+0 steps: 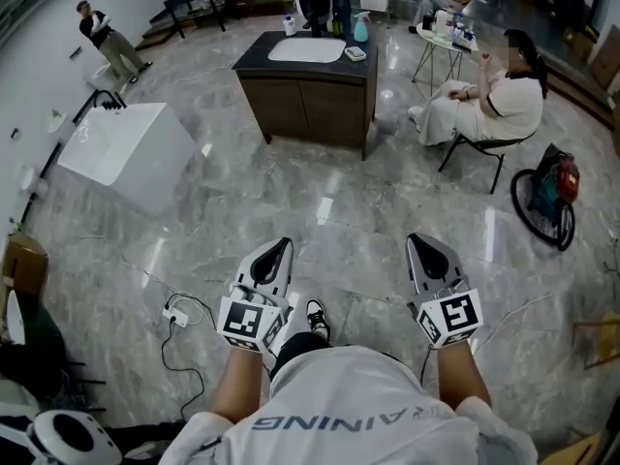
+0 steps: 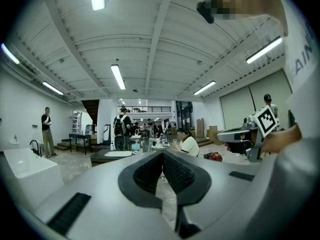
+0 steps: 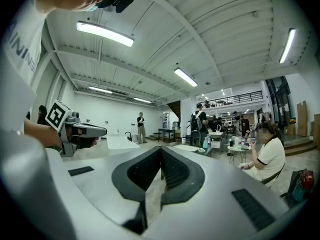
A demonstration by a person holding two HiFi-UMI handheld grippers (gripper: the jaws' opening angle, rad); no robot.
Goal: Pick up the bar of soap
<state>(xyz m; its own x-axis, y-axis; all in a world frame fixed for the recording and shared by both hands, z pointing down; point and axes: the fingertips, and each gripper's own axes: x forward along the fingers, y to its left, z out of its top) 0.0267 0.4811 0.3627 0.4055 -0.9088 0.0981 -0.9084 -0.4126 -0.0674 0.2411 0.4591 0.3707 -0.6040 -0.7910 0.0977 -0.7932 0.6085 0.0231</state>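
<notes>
Out front, L gripper [image 1: 280,244] & R gripper [image 1: 418,239] point fwd, parallel, both clenched empty.

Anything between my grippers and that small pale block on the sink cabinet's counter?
Nothing visible. Bare floor runs from left gripper and right gripper to the cabinet bearing the block; seated person off right, tub off left.

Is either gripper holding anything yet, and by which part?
Nothing is held. The left gripper and the right gripper both have their jaws closed together with nothing between them.
</notes>
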